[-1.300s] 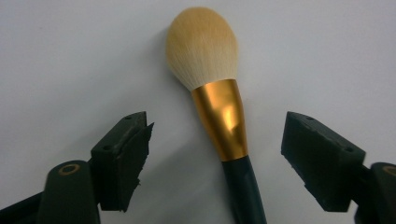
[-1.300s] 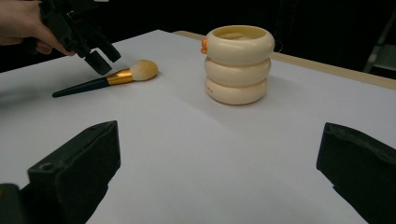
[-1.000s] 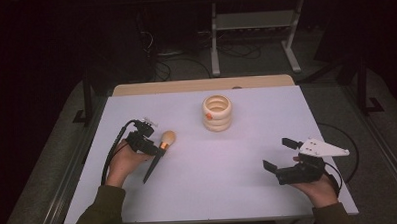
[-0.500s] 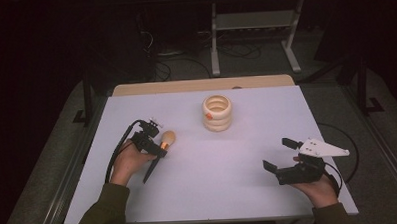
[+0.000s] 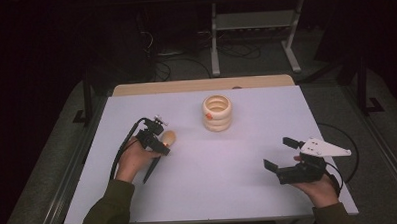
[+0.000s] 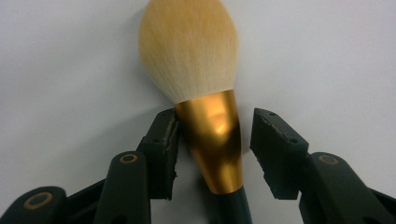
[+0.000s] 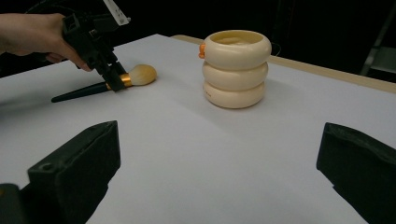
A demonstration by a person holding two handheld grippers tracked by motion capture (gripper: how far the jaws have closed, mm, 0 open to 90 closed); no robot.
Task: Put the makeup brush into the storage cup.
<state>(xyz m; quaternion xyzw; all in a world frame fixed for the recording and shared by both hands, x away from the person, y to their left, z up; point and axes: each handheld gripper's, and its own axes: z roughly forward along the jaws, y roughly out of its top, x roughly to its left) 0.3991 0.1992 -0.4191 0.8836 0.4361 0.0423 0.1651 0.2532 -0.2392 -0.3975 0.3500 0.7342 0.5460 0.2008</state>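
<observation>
Your left gripper (image 6: 212, 154) jaws, closing, aren't clamped on the gold-ferruled fluffy makeup brush (image 6: 201, 84) yet, one pad's touching tho; tapered ferrule could slip out. Right gripper (image 7: 219, 177) is wide open.

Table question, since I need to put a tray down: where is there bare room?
Bare table lies between the brush and the right claw, and right of the cream holder. It is crowded around the left claw.

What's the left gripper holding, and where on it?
Nothing gripped yet: the left gripper straddles the brush's gold ferrule, jaws just closing, one pad touching, the other apart.
</observation>
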